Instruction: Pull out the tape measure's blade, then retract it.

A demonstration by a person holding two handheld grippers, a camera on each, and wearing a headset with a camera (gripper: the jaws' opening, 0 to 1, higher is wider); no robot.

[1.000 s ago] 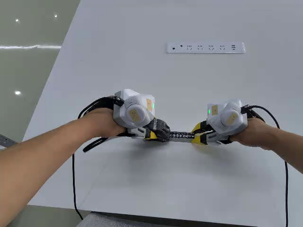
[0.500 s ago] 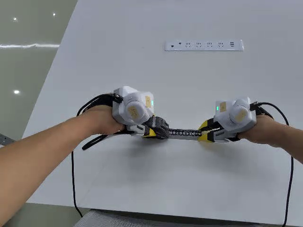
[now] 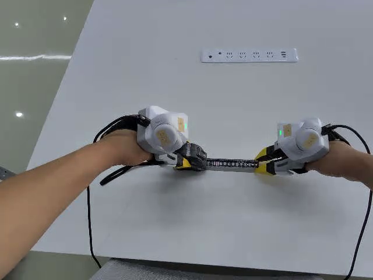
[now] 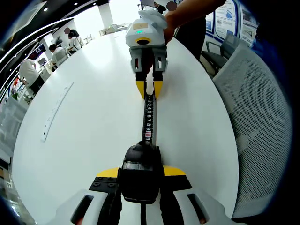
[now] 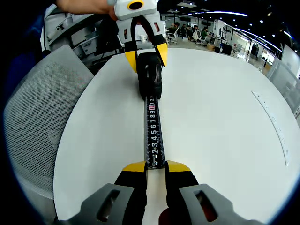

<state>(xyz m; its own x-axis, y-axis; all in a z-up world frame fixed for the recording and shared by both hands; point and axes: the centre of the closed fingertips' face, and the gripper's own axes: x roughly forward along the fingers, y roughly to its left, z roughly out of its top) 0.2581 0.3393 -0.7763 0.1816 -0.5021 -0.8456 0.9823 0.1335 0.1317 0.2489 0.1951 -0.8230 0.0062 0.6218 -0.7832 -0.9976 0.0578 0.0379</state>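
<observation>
**Tape measure point(image 4: 140, 171) blade point(image 5: 153, 133) drawn out further**

Over the last second the right gripper point(image 3: 263, 165) has moved rightward, baring more numbered blade near the white table's point(image 3: 233, 105) front edge. The pull-out looks underway; retraction has not begun. The left gripper point(image 3: 187, 161) clamps the black case and the right pinches the blade tip. The forearms are level and the grippers face each other.

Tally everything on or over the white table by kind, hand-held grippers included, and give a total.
hand-held gripper: 2, left and right
tape measure: 1
power strip: 1
Total: 4
</observation>
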